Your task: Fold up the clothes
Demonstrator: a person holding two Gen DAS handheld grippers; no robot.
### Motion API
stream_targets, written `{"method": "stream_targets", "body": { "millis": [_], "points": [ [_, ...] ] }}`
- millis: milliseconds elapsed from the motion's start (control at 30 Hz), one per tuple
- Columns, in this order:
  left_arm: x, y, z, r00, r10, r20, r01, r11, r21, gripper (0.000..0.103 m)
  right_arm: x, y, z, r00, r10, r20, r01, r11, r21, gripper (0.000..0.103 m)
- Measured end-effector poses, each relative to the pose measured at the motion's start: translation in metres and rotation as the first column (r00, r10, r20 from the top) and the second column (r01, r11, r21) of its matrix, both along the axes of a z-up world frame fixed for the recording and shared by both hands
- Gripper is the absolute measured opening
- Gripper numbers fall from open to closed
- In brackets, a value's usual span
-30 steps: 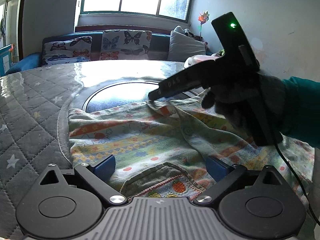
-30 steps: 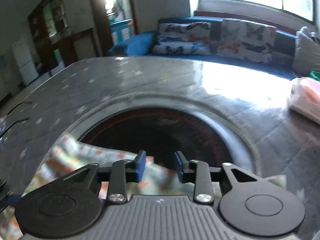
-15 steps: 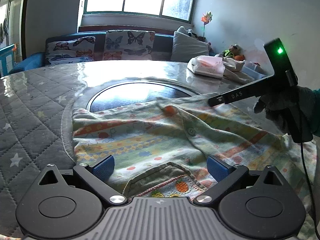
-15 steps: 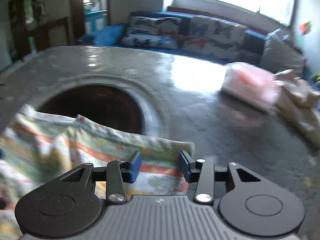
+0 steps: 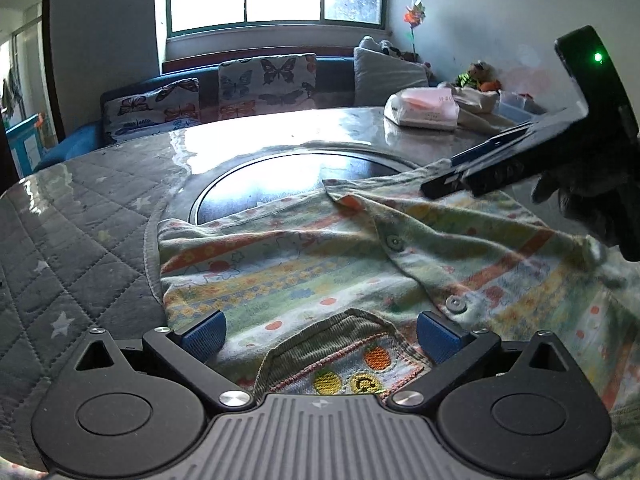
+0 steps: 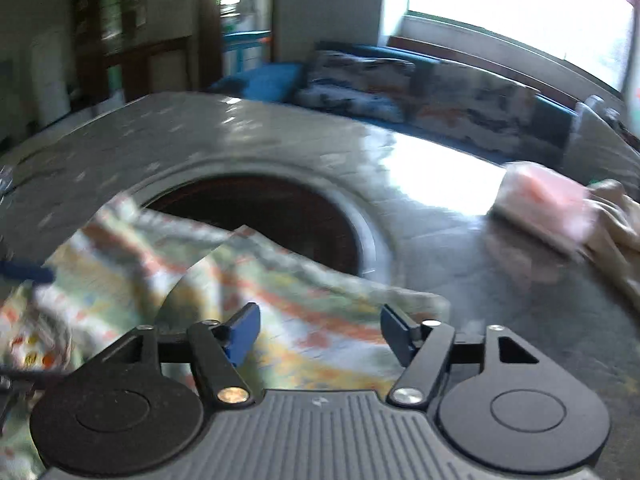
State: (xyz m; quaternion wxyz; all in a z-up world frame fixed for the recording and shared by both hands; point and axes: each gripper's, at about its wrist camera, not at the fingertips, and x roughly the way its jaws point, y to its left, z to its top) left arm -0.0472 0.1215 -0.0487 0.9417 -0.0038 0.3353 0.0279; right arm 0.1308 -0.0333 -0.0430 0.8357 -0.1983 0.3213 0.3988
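A child's garment (image 5: pixel 320 272) with pastel stripes, snap buttons and an embroidered pocket lies spread on the round table; it also shows in the right wrist view (image 6: pixel 248 280). My left gripper (image 5: pixel 320 334) is open, low over the garment's near edge at the pocket. My right gripper (image 6: pixel 318 332) is open above the garment's right side; in the left wrist view it (image 5: pixel 452 174) hovers over the far right edge, held by a gloved hand.
The table (image 5: pixel 80 216) has a quilted grey cover and a dark round inset (image 5: pixel 288 172). A plastic bag and cloth pile (image 5: pixel 424 110) sit at the table's far right. A sofa with butterfly cushions (image 5: pixel 240 88) stands behind.
My right gripper opened wide and let go of the garment's edge, which now lies flat to the right. The right gripper swung back left. My left gripper stayed open and still.
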Motion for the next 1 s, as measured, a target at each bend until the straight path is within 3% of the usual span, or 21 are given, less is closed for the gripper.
{"method": "stream_targets", "body": {
  "millis": [100, 333, 400, 500, 633, 733, 900, 1000],
  "points": [
    [-0.001, 0.004, 0.001, 1.0, -0.007, -0.003, 0.007, 1.0, 0.008, 0.103, 0.003, 0.006, -0.011, 1.0, -0.001, -0.003, 0.001, 1.0, -0.005, 0.073],
    [-0.002, 0.01, 0.0, 1.0, -0.005, -0.001, 0.005, 1.0, 0.004, 0.103, 0.044, -0.005, -0.01, 0.981, -0.195, 0.02, 0.194, 0.981, 0.013, 0.077],
    [-0.002, 0.01, -0.001, 1.0, -0.004, 0.001, 0.004, 1.0, 0.002, 0.103, 0.039, -0.006, -0.003, 0.989, -0.148, 0.001, 0.148, 0.988, 0.045, 0.077],
    [-0.003, 0.011, -0.001, 1.0, -0.001, 0.005, 0.001, 1.0, 0.0, 0.103, 0.018, 0.004, 0.003, 0.999, -0.032, 0.021, 0.031, 0.998, 0.053, 0.086],
    [-0.004, 0.011, -0.002, 1.0, -0.001, 0.005, 0.001, 1.0, 0.0, 0.103, -0.006, 0.033, -0.007, 0.994, 0.1, 0.033, -0.1, 0.995, -0.009, 0.088],
    [-0.005, 0.012, -0.002, 1.0, -0.001, 0.006, 0.001, 1.0, -0.003, 0.103, -0.005, 0.052, -0.017, 0.994, 0.087, 0.066, -0.084, 0.996, -0.044, 0.095],
    [-0.006, 0.013, -0.002, 1.0, 0.002, 0.007, -0.001, 1.0, -0.009, 0.103, 0.021, 0.073, -0.02, 0.997, -0.026, 0.069, 0.029, 0.999, -0.039, 0.103],
    [-0.006, 0.012, -0.002, 1.0, 0.003, 0.008, -0.003, 1.0, -0.01, 0.103, 0.038, 0.073, -0.016, 0.995, -0.071, 0.063, 0.073, 0.997, -0.028, 0.102]
  ]
}}
